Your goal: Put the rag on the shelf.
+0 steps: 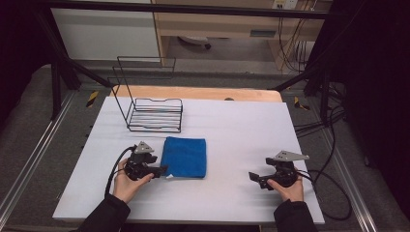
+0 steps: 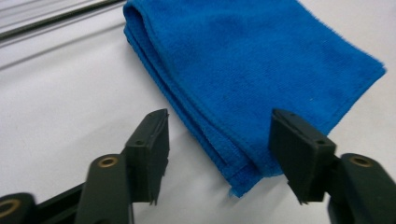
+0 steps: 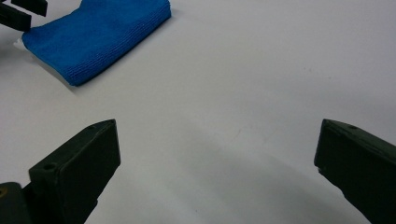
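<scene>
**Soft cloth, corner grip**

The folded blue towel [image 1: 184, 157] lies at table centre, wire rack [image 1: 155, 115] at its eleven o'clock. Left gripper [image 2: 219, 140] straddles its near corner, unclenched; right gripper [image 3: 217, 163] gapes, empty. Light, limp, likely to unfold: pinch all the layers.

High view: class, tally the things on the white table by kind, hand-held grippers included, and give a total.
Blue folded towel: 1
Black wire rack: 1
Hand-held grippers, left gripper and right gripper: 2
Total: 4
</scene>
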A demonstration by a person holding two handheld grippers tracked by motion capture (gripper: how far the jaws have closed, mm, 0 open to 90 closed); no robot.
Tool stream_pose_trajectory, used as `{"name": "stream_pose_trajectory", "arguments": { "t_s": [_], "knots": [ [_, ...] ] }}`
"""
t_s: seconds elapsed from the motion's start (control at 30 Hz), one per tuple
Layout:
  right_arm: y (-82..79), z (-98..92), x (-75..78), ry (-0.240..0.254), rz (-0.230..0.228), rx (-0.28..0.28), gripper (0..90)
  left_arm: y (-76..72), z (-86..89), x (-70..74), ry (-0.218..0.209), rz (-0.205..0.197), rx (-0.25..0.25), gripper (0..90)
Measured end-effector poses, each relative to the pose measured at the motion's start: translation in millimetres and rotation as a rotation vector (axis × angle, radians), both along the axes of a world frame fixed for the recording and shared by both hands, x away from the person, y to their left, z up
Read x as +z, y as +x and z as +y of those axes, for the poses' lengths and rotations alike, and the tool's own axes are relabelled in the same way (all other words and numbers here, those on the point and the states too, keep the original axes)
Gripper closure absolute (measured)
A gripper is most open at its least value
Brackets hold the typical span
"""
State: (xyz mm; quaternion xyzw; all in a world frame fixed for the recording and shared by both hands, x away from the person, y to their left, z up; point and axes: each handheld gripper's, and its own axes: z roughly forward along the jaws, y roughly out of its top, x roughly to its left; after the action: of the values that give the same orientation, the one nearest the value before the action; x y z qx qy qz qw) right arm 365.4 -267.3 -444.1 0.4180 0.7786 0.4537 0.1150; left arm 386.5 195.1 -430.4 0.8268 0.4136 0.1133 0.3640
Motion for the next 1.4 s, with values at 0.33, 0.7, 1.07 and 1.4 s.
{"name": "stream_pose_trajectory", "arguments": {
  "t_s": [0.33,0.7,1.07,1.4],
  "knots": [
    [-0.1,0.2,0.1,0.007,0.002,0.001,0.8,-1.4,-7.4,-11.3,0.004,0.072,-0.012,53.7],
    [0.3,0.8,0.2,0.014,0.004,0.001,0.8,-2.6,-11.9,-12.7,-0.001,0.088,0.034,71.5],
    [0.7,1.5,0.3,0.018,0.002,0.007,0.9,-1.5,-15.5,-11.5,-0.026,0.126,0.052,85.0],
    [0.6,1.6,0.3,0.022,0.003,0.010,0.9,-3.1,-11.0,-2.3,-0.059,0.103,0.038,85.5]
  ]
}}
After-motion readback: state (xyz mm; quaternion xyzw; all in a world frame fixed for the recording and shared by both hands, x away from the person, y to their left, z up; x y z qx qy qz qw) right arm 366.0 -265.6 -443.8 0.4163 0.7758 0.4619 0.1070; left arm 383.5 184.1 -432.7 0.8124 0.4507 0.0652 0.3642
